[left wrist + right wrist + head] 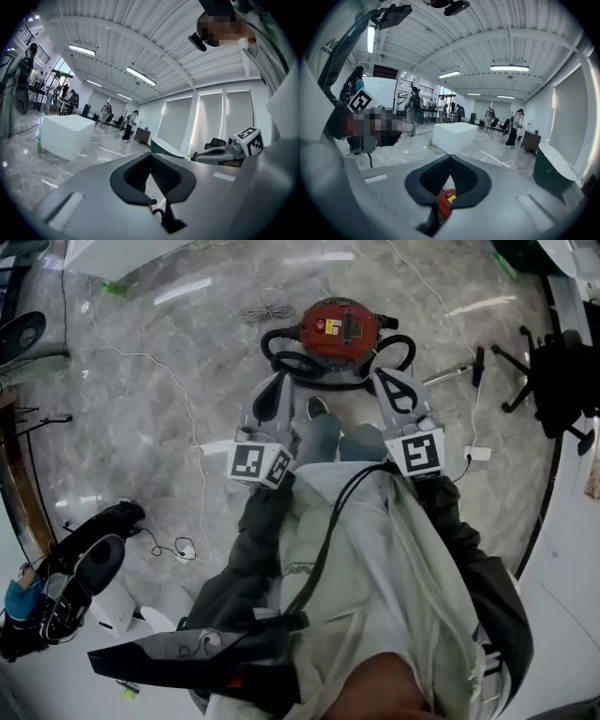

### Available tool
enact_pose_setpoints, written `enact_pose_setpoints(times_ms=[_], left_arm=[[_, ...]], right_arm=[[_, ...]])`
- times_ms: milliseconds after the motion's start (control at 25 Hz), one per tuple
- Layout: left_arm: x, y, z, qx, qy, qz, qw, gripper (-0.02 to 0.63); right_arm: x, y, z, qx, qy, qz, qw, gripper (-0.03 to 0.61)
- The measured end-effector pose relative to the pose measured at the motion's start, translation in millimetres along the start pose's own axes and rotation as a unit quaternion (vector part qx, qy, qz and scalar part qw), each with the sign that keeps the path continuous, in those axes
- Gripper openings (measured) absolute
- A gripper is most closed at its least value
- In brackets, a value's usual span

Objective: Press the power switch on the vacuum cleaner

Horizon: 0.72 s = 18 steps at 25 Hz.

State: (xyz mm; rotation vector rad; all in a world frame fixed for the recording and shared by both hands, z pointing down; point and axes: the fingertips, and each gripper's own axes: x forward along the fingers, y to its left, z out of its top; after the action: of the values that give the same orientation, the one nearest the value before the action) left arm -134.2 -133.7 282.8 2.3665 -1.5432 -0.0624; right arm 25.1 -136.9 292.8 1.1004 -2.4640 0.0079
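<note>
Vacuum cleaner (339, 329): red, rounded canister on the grey marble floor (169, 381), straight ahead of the person, just beyond the shoe (317, 407). Long axis appears to run left-right across the head view. A black stub sticks out at its right end and a yellow label sits on top, left of centre. The power switch cannot be made out. Black hose (286, 360) loops round the near side of the canister, bulging out at both ends. Left gripper (278, 381): held above the floor, tips aimed at the left hose loop, apart from it. In its own view (150, 154) the jaws meet at the tips with nothing clamped, and floor and hose show through the gap behind the tips. Right gripper (384, 379): mirrors it on the right, tips near the canister's right end. In its own view (450, 157) the jaws are likewise closed and empty, with the red body visible beyond them. A metal wand (452, 374) lies on the floor to the right, well apart.
</note>
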Motion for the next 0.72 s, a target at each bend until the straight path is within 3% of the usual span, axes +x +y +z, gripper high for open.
enact_pose_setpoints(times_ms=[200,520,720], left_arm=[[21,36,-21,-0.004,0.019,0.016,0.9997,0.003],[66,84,-76,-0.031,0.04,0.034,0.9982,0.003],[81,106,-98,-0.034,0.051,0.035,0.9975,0.003]], right_arm=[[48,-3,-18,0.011,0.027,0.005,1.0,-0.002],[118,-17,-85,0.006,0.085,0.007,0.996,-0.002],[159,-14,-108,-0.011,0.093,0.003,0.996,-0.002]])
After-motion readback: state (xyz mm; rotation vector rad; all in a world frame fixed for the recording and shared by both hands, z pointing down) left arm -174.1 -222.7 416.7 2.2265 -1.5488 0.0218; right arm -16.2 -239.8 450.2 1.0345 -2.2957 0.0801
